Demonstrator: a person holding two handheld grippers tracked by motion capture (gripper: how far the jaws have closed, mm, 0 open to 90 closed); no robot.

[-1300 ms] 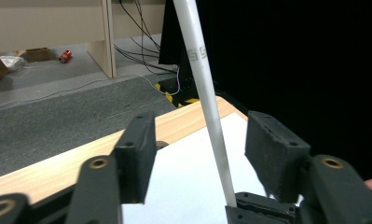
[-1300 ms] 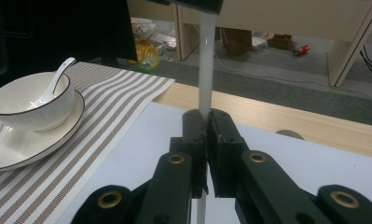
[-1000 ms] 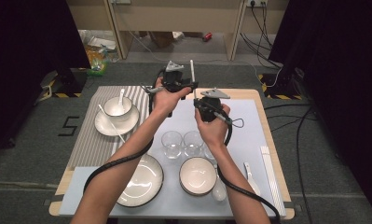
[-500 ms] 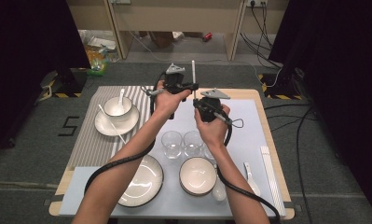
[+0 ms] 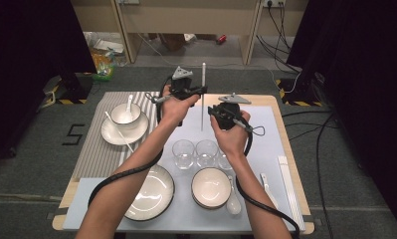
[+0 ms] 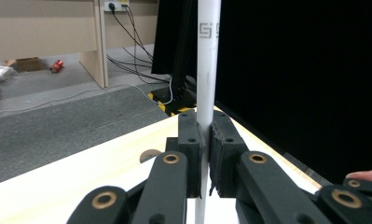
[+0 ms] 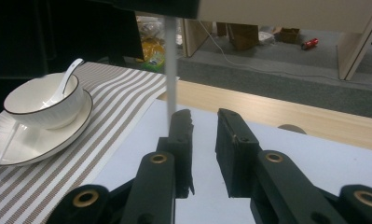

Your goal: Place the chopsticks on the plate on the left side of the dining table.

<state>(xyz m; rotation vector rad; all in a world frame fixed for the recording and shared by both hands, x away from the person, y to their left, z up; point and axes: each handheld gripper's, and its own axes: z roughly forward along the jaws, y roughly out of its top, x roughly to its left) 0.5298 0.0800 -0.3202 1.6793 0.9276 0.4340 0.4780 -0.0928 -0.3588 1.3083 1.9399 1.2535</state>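
— High view first: left gripper (image 5: 198, 90) clamped on a thin white straight chopstick (image 5: 203, 99), held upright above the far middle of the table (image 5: 273, 102). Right gripper (image 5: 217, 110) just beside its lower end, over the pale blue mat (image 5: 270, 144). Anything fragile below?

— Two clear drinking glasses (image 5: 195, 153) nearer the front edge, and a white black-rimmed bowl (image 5: 210, 186) by the front edge. Likely a hit on glass if the stick slips.

— Left gripper view?

— Black jaws pinched tight on the white stick (image 6: 207, 93), low on its length. Long part standing above the pads; judged prone to pivoting or sliding under a sideways knock.

— Right gripper view?

— Jaws apart, nothing between them. Stick (image 7: 170, 70) hanging beyond the left jaw, not in the gap. Closing now would probably miss or nudge it askew. White bowl with a spoon on a saucer (image 7: 44, 105) on the striped placemat (image 7: 113, 112), toward the far left corner, well apart.
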